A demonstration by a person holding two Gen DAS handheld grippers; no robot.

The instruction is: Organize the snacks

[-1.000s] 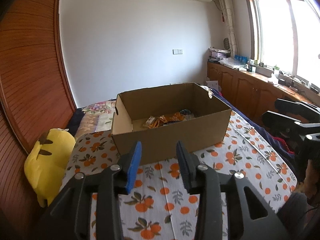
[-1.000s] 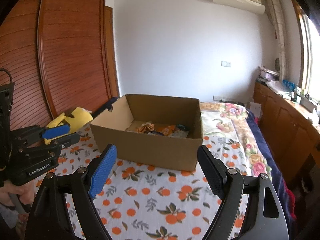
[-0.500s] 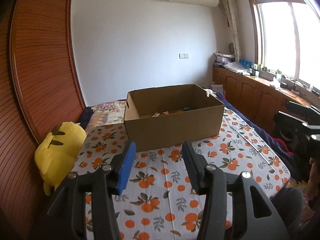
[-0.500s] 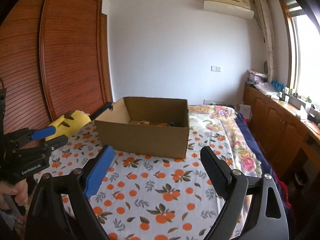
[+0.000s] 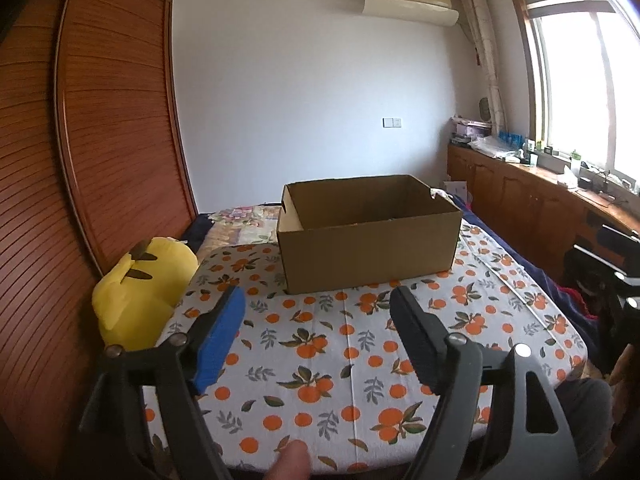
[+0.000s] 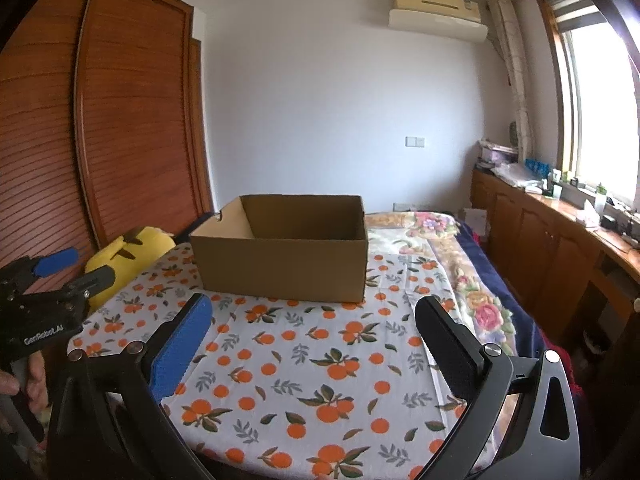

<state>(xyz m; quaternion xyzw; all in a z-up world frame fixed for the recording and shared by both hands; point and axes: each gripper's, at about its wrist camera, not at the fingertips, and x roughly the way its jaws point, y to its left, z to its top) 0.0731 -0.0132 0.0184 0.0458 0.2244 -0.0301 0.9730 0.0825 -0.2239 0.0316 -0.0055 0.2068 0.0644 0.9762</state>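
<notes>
An open brown cardboard box [image 5: 368,236] [image 6: 284,252] stands on the orange-print sheet [image 5: 352,352] of the bed; its contents are hidden behind its near wall. My left gripper [image 5: 318,304] hangs well short of the box above the sheet, jaws opening, nothing between them. My right gripper [image 6: 314,312] is likewise back from the box, jaws opening wide and empty. The left gripper [image 6: 60,272] also shows at the left edge of the right wrist view, held by a hand [image 6: 24,380].
A yellow plush toy [image 5: 140,292] lies at the bed's left edge against the wooden slatted wardrobe [image 5: 100,140]. A floral quilt [image 6: 436,240] lies right of the box. Wooden cabinets [image 5: 540,208] with clutter run under the window on the right.
Both grippers have pulled back from the box, which now looks smaller and hides the snacks inside. Both pairs of jaws have spread wider, the left one markedly.
</notes>
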